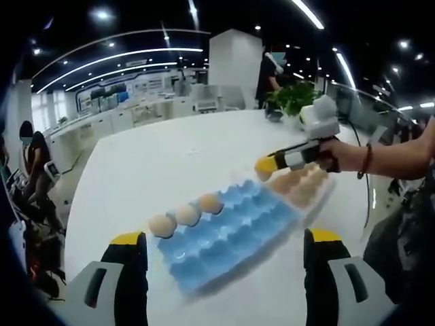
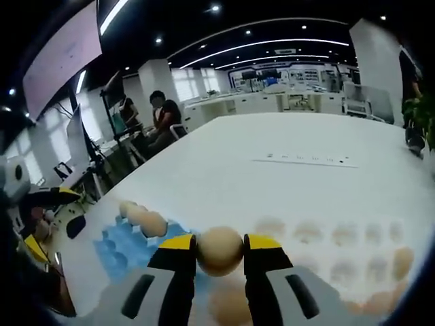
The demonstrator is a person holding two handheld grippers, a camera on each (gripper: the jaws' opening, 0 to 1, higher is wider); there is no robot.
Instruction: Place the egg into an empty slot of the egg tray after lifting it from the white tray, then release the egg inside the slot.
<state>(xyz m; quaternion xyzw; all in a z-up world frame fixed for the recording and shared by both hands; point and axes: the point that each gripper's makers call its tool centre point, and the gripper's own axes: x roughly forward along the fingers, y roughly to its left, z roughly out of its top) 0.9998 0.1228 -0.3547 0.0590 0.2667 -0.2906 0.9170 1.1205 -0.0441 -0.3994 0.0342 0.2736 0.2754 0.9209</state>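
The white tray (image 2: 340,251) is washed out against the white desk (image 2: 272,176), its moulded cups only faint dimples; no writing is legible. The right gripper (image 2: 219,252) has its yellow-tipped jaws clamped on a smooth tan egg (image 2: 219,250), above where the white tray meets the dimpled blue egg tray (image 1: 231,234). The left gripper (image 1: 224,244) hangs at the egg tray's near edge, jaws wide apart, with three eggs (image 1: 187,215) along the tray's left edge.

A potted plant (image 1: 293,100) (leafy green) stands on the white table (image 1: 170,170).
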